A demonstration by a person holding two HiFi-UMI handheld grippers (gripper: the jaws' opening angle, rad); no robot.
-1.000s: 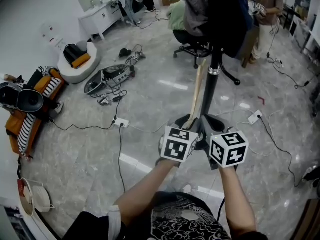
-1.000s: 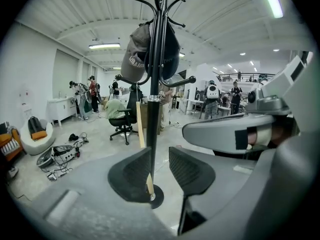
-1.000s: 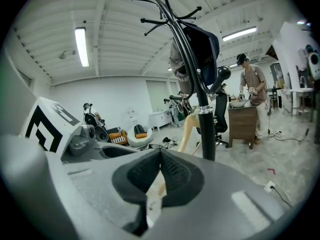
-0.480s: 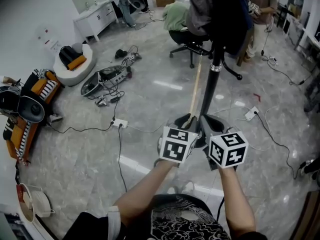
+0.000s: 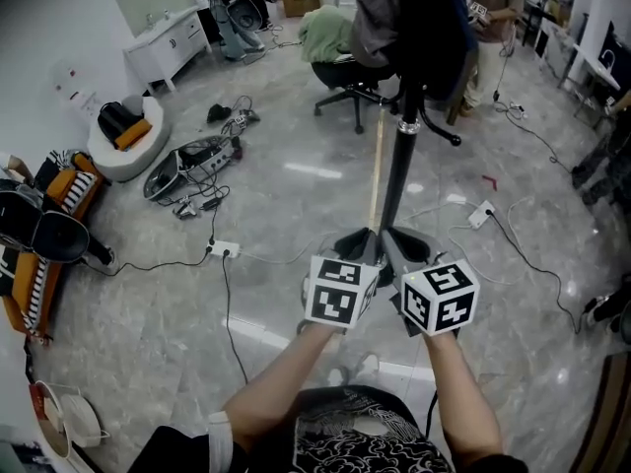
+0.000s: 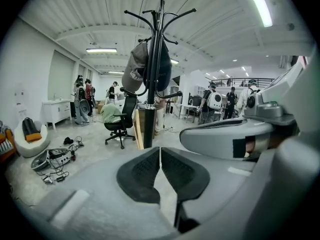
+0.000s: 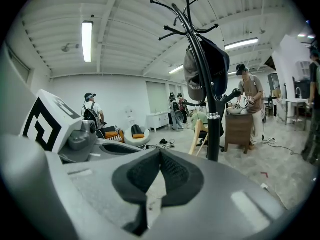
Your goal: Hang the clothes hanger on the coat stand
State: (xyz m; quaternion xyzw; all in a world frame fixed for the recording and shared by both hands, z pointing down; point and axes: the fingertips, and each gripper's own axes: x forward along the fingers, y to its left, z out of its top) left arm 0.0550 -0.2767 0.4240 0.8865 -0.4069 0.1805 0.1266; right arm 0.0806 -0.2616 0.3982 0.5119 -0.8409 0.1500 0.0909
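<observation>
The black coat stand [image 5: 398,161] rises straight ahead, with dark garments and a cap [image 6: 134,74] hanging from its curved hooks [image 7: 186,11]. A pale wooden piece [image 5: 376,166] leans beside the pole; I cannot tell whether it is the hanger. My left gripper [image 5: 359,244] and right gripper [image 5: 402,246] are held side by side just short of the stand's base. The left gripper [image 6: 160,153] is closing, its pads meeting at the tips with nothing between them. The right gripper [image 7: 160,154] is shut and empty.
A black office chair [image 5: 347,77] draped with green cloth stands behind the stand. Cables and a power strip [image 5: 225,249] trail over the marble floor, with open cases [image 5: 187,161] at left. A white round seat [image 5: 123,136] and people [image 5: 483,18] lie farther off.
The view has swung a little, so the floor clutter sits further left. Both grippers have stayed side by side in front of the stand, slightly lower in the picture.
</observation>
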